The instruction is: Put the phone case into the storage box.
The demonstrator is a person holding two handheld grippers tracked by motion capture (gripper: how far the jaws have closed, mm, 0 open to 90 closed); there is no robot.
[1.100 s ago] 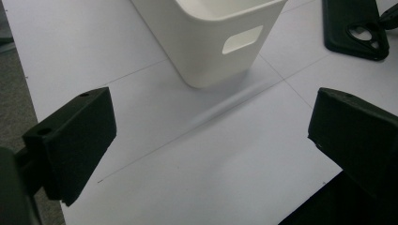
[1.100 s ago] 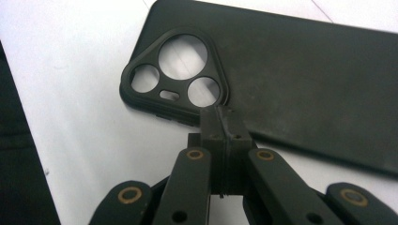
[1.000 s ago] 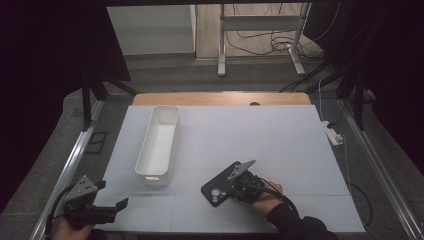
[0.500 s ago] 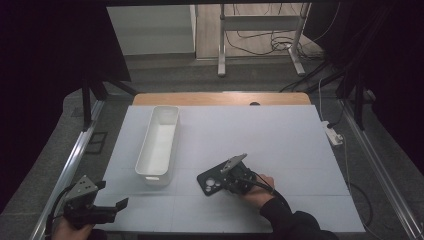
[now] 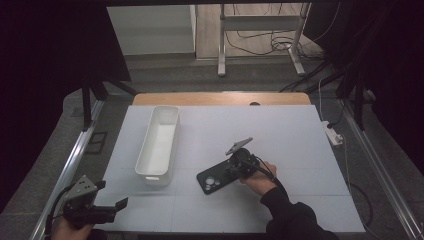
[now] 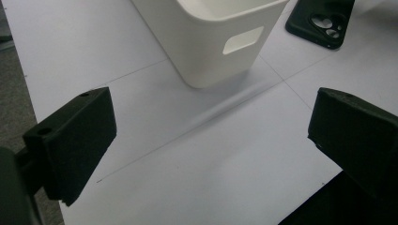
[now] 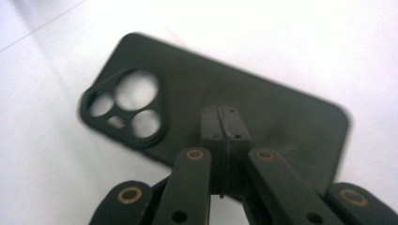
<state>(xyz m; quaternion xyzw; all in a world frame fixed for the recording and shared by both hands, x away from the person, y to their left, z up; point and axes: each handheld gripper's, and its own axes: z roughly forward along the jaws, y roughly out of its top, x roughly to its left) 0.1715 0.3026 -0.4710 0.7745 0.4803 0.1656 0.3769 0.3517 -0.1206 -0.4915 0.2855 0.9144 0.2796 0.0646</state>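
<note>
- Phone case (image 7: 234, 101), black, lies flat on the worktop (image 5: 280, 135) near the white bin (image 5: 159, 142); likely light, bendy, thin-edged.
- Right tool (image 7: 224, 123) is clenched, pressing on its back.
- Left tool (image 6: 211, 136) is released, idle.
- Best taken by a long edge.

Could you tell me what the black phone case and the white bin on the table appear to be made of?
Phone case: probably soft silicone or rubbery plastic; its surface is matte black with rounded edges and moulded camera cut-outs, no glare.
Bin: looks like rigid moulded plastic, smooth white with a slight satin sheen, thin even walls, rounded corners and a cut-out handle slot.
</note>
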